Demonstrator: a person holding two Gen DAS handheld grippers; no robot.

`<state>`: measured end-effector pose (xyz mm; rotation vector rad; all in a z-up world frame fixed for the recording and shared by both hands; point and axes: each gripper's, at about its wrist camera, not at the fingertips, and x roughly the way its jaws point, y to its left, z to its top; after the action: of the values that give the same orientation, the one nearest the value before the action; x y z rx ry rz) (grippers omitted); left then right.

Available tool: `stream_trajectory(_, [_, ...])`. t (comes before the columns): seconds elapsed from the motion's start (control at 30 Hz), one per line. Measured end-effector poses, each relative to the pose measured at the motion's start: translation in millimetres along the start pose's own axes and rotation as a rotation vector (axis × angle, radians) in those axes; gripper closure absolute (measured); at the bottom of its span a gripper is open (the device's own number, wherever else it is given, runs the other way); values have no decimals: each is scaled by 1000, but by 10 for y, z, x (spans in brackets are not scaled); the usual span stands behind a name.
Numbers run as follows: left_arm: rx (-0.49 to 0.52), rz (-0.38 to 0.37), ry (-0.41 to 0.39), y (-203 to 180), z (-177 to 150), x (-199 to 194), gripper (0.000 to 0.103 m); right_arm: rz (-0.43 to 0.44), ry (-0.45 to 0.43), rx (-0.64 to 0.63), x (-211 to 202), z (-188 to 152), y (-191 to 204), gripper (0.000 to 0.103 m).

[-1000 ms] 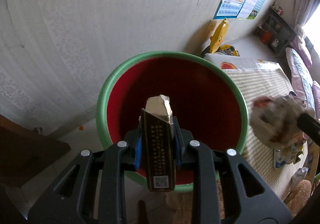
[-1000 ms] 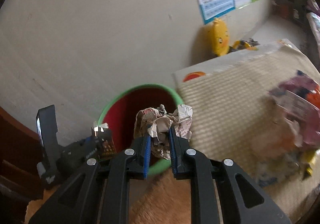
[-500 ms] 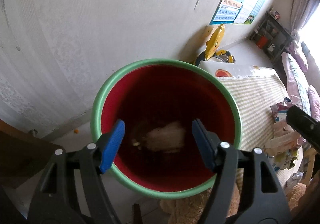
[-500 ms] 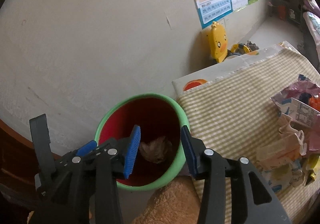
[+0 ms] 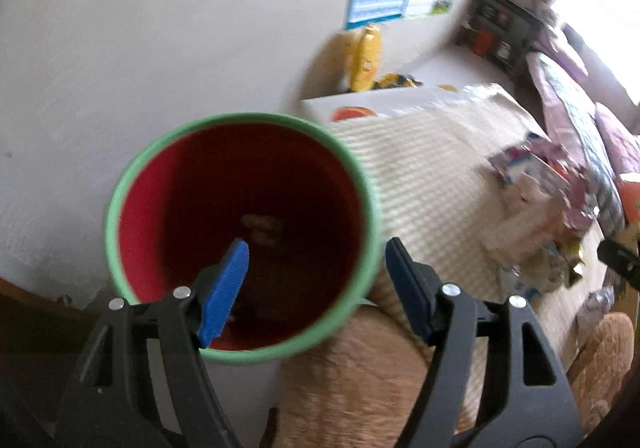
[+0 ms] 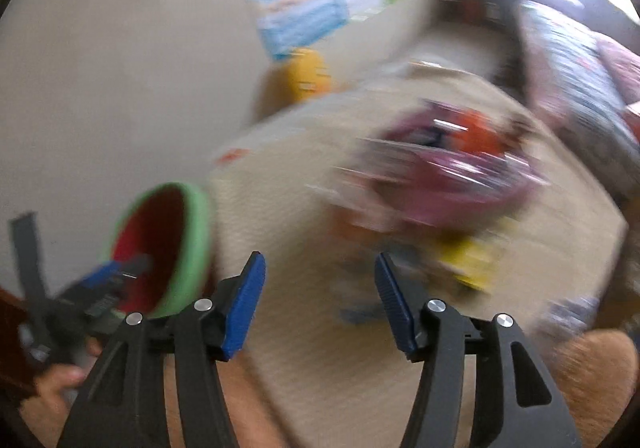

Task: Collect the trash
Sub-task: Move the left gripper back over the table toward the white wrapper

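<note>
On the checked cloth of the table (image 5: 440,175), to your right of the green-rimmed red bin (image 5: 240,232), lies the heap of wrappers and cartons (image 6: 452,183), blurred in the right wrist view. Both your left gripper (image 5: 316,288) and right gripper (image 6: 318,304) stand wide apart and empty. Expect this trash to be light, crinkly and slippery, so pinch a crumpled fold or a carton's edge rather than a flat face.
</note>
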<state>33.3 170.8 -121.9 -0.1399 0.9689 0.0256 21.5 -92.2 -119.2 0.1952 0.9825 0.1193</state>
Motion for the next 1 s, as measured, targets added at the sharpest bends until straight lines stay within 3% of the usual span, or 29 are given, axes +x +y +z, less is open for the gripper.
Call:
stream_trajectory(0.17, [60,-31,6,-378,-43,-19,33,-218,6,200,-208,-331,-1052,47])
stream_trajectory(0.27, [121,-41,13,-646,-71,-5,33,-292,48,331,-204,-495,-1543,46])
stream_trajectory(0.37, [203,-50,11,-949,-95,-13,33,-316,89,373,-104,-641,-1778,46])
stream_trajectory(0.43, [247,-58,6,-1126,-103,-21,30,-352,102,327,-48,-666,-1747,41])
stream_trajectory(0.47, [264,-63,7,-1208,-104,-11,28,-351,109,301,-9,-660,-1711,35])
stream_trajectory(0.6, [314,-63,23,-1466,-80,108,28,-329,131,248,87,-643,-1595,35])
stream_trajectory(1.0, [523,-19,106,-2206,-30,841,29,-184,40,344,-116,-594,-1794,38])
